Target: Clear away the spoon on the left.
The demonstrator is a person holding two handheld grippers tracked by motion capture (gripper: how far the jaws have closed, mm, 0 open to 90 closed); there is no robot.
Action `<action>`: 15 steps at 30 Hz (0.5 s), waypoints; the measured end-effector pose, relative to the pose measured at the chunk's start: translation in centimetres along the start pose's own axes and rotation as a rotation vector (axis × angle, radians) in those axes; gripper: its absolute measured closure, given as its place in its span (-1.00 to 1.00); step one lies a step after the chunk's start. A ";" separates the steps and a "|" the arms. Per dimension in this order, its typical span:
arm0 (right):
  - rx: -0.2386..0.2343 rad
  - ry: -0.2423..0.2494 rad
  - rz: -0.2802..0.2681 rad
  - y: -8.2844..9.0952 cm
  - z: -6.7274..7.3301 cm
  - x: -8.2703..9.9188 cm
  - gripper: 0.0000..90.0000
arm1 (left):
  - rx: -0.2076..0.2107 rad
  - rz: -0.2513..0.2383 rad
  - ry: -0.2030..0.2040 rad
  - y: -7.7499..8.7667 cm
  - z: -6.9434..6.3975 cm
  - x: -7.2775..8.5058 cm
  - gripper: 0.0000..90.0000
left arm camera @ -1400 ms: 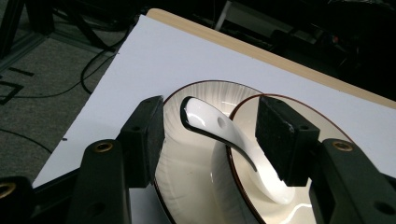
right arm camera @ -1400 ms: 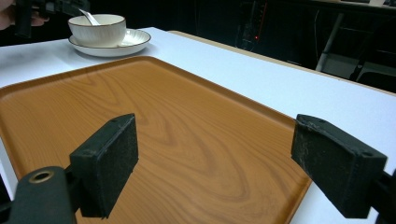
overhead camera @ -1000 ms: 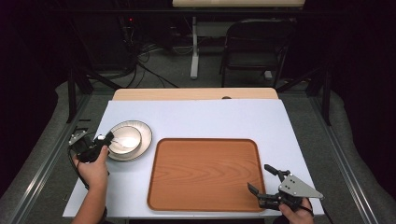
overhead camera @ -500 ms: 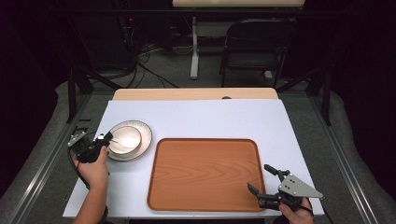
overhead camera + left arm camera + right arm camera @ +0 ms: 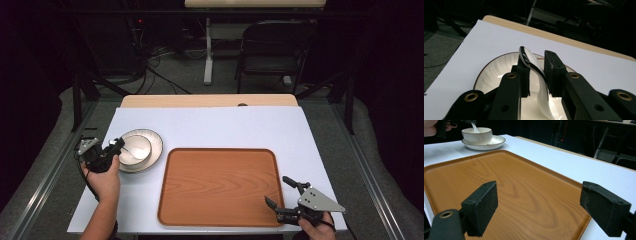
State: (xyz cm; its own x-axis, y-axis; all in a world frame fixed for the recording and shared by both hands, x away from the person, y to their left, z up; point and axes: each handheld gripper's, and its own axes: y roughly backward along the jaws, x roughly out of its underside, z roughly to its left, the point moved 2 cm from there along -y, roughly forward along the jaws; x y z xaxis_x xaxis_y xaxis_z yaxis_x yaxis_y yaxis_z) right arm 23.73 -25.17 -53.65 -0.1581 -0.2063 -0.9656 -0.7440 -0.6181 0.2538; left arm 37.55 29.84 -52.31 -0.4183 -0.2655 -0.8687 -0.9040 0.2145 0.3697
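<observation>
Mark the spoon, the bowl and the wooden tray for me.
spoon [image 5: 532, 61]: left gripper view, on the white handle between the two pads.
bowl [image 5: 477, 135]: right gripper view, on its outer side wall.
wooden tray [image 5: 220, 186]: high view, on the bare middle of its floor.

Dark lab: cables [image 5: 150, 60], rig frame [image 5: 80, 85]

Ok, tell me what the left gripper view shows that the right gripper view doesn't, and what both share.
Left gripper view: the left gripper, its jaws closing in on the white spoon's handle, close above the ribbed plate.

Right gripper view: the right gripper, open over the empty wooden tray, and the bowl from the side with the spoon standing in it.

Both: spoon, plate and the white table cover.
</observation>
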 end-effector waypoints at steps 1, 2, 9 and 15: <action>0.000 0.000 0.000 0.0 0.0 0.0 -0.68 | 0.000 0.000 0.000 0.0 0.0 0.0 0.71; 0.000 0.000 0.000 0.0 0.0 0.0 -0.68 | -0.001 0.000 -0.010 -0.1 -0.2 -0.1 0.71; -0.001 -0.003 0.000 0.0 -0.1 0.0 -0.68 | 0.021 0.014 -0.032 -0.6 -1.0 -1.0 0.83; -0.002 -0.003 0.000 0.0 -0.1 0.0 -0.68 | 0.030 0.028 -0.052 -0.7 -1.7 -1.5 0.89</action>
State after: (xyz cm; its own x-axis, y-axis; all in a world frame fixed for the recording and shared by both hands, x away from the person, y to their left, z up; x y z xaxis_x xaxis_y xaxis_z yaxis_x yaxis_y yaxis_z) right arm 23.78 -25.26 -53.65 -0.1604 -0.2040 -0.9657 -0.7429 -0.6192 0.2542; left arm 38.64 28.50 -50.74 -0.4372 -0.2096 -0.8746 -0.8888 0.2493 0.3845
